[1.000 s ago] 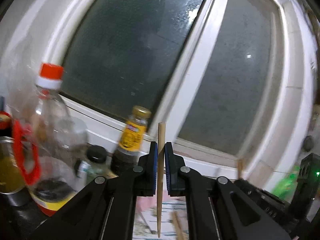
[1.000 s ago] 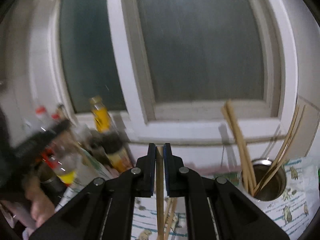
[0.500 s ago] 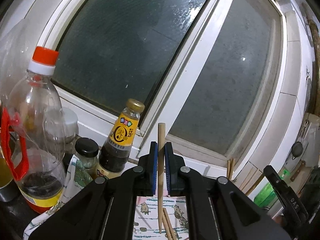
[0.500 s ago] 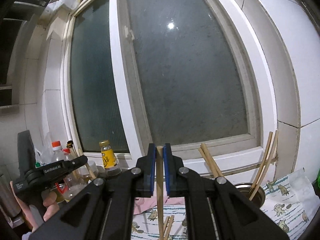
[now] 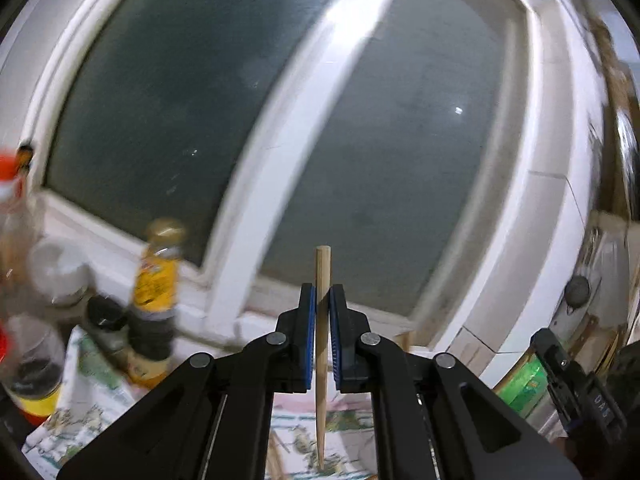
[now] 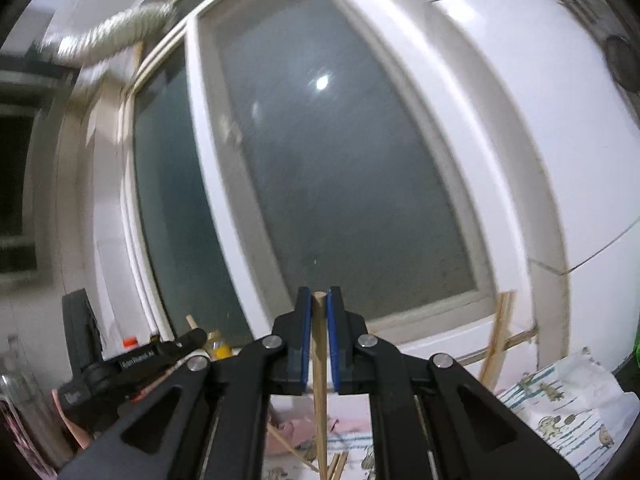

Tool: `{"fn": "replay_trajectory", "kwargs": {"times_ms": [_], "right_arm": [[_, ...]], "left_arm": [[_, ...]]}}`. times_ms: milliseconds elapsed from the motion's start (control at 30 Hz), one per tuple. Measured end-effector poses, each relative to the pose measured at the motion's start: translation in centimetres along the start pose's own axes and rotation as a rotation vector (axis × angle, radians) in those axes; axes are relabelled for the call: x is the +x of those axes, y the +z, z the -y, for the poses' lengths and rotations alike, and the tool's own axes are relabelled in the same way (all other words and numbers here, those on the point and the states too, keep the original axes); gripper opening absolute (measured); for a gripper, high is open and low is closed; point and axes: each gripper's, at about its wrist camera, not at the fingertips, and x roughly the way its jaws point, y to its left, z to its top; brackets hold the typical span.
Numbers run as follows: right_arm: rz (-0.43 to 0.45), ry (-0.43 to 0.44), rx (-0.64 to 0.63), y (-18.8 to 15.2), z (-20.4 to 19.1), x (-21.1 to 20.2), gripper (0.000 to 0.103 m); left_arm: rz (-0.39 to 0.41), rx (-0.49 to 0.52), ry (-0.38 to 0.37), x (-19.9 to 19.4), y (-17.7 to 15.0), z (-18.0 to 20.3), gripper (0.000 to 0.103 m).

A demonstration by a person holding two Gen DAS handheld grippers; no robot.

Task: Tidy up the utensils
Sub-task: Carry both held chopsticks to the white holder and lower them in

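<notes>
Left gripper [image 5: 322, 332]: black plastic arms with round metal rivets and ribbed blue pads, pressed together on a chopstick.
Left chopstick [image 5: 321, 360]: pale round wooden stick, upright between the pads; its blunt end stands above the fingertips, its tapered tip hangs below over the cloth.
Right gripper [image 6: 318, 334]: same black arms and blue pads, pinching a second chopstick.
Right chopstick [image 6: 319, 380]: light wood, upright, its flat-cut top level with the fingertips, the shaft running down below the jaws.
Cloth [image 5: 100, 396]: thin white fabric printed with small animals and striped lines, lying below both grippers.
Loose chopsticks [image 6: 336, 466]: a few slim wooden sticks on the cloth below the right gripper, crossing each other.
Leaning sticks [image 6: 498, 344]: more pale wooden sticks propped against the sill, right of the right gripper.
Sauce bottle [image 5: 156, 300]: dark contents, yellow label, gold cap, blurred, left of the left gripper.
Clear bottle [image 5: 20, 320]: see-through plastic, red cap, further left, blurred.
Dark-lidded jar [image 5: 108, 320]: small, between the two bottles.
Window [image 5: 380, 160]: frosted grey-green panes in smooth white frames, beyond both grippers.
Duct hose [image 6: 116, 36]: ribbed pale tube, upper left of the right gripper.
</notes>
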Motion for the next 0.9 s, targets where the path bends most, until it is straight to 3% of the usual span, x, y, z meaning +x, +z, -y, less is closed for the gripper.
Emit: {"fn": "replay_trajectory", "kwargs": {"times_ms": [100,200,333,400,500,667,800,900], "right_arm": [[-0.025,0.033,0.067,1.6,2.7,0.1,0.007],[0.008,-0.033,0.129,2.5,5.3,-0.5,0.007],[0.122,-0.043,0.208,3.9,8.1,-2.8,0.007],[0.198,-0.1,0.208,4.0,9.0,-3.9,0.007],[0.227,-0.137,0.225,3.8,10.0,-4.1,0.007],[0.227,-0.23,0.119,2.5,9.5,-2.4,0.007],[0.251,-0.302,-0.055,1.4,7.2,-1.9,0.007],[0.234,-0.304,-0.126,0.8,6.1,-1.0,0.007]], "left_arm": [[0.028,0.094,0.021,0.7,0.2,4.6,0.006],[0.052,0.13,0.008,1.1,0.4,8.2,0.006],[0.091,0.143,-0.018,2.0,0.7,11.8,0.006],[0.093,0.142,-0.041,2.9,0.5,12.9,0.006],[0.074,0.144,-0.036,4.3,-0.3,14.0,0.006],[0.044,0.178,-0.007,6.0,-2.5,15.1,0.006],[-0.016,0.095,-0.002,7.5,-3.5,13.3,0.006],[-0.029,0.094,0.005,8.1,-4.1,12.7,0.006]]}}
